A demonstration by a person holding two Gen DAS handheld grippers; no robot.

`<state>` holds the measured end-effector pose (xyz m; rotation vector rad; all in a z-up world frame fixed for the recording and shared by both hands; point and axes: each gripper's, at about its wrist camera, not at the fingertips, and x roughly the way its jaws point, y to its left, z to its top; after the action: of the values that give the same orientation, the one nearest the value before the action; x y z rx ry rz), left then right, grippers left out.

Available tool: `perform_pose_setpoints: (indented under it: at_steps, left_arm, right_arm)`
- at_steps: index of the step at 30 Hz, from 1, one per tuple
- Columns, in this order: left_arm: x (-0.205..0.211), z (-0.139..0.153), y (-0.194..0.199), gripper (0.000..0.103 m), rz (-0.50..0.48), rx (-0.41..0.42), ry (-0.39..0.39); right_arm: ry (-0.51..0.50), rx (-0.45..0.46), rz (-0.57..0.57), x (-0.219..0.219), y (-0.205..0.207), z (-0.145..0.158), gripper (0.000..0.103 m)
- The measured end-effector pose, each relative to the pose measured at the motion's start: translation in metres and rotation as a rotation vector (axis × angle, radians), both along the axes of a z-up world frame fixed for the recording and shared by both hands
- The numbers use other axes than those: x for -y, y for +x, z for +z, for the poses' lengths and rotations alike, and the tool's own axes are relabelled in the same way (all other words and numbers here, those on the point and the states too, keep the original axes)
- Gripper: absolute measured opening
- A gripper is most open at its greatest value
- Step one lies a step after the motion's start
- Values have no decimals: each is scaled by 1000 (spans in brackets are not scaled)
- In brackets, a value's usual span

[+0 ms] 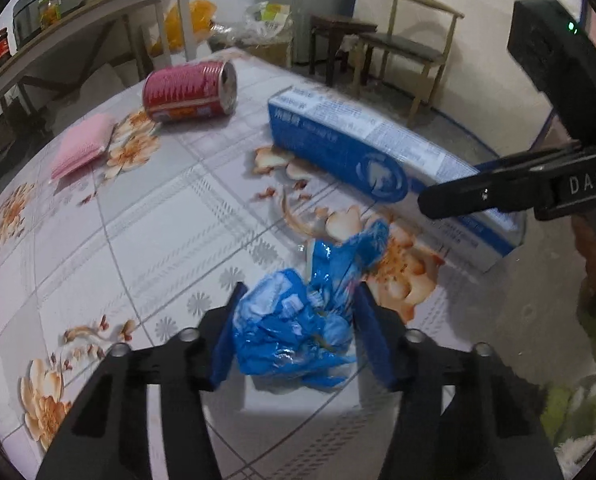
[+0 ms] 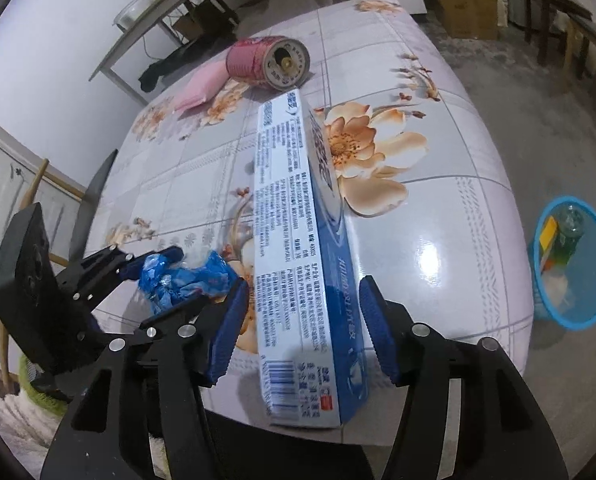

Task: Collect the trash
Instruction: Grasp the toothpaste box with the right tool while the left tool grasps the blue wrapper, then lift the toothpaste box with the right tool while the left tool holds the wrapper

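Observation:
A crumpled blue wrapper (image 1: 298,328) sits between the blue pads of my left gripper (image 1: 299,288), which is shut on it just above the flowered table (image 1: 138,220). The right wrist view shows that same left gripper (image 2: 186,280) and wrapper (image 2: 202,280) at the left. A long blue-and-white toothpaste box (image 2: 294,240) lies lengthwise on the table, its near end over the front edge. My right gripper (image 2: 302,282) straddles that end with its pads against the box's two long sides. One right finger (image 1: 477,196) crosses in front of the box (image 1: 337,136). A red can (image 1: 190,92) lies on its side farther back.
A pink sponge (image 1: 84,146) lies left of the can. A blue basket (image 2: 573,260) holding some trash stands on the floor to the right of the table. Chairs (image 1: 409,44), a side table (image 1: 78,28) with jars, bags and a cardboard box stand behind.

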<state>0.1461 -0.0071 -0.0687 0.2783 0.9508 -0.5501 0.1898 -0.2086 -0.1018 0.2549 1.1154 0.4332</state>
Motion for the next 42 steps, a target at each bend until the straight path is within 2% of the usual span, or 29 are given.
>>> perform_pose_setpoints:
  at_steps: [1,6,12,17,25,32,37,42]
  left_arm:
    - [1,0,-1,47,4,8,7]
    - [5,-1,-8,42,31,7,7]
    - [8,-1,-15,40,117,22,-6]
    - [10,-1,-15,40,165,33,0]
    - [6,-1,-9,40,233,45,5]
    - [4,-1,-5,38,248,48,8]
    - [3,-2,-4,37,253,52,5]
    - [2,-2,-2,37,253,55,5]
  right_arm:
    - [-4,-6,-5,0,1,-2,46]
    - [24,-10,-55,10,-1,-3,41]
    - [25,-7,-117,25,-10,0,38]
    - [-9,0,-94,20,-14,1,41]
    - [-71,35,-103,10,-6,3,54]
    - [-139,62,-87,-1,4,3,55]
    - [-155,46,-87,-4,8,-2,45]
    - [-173,50,-87,-7,6,-3,40]
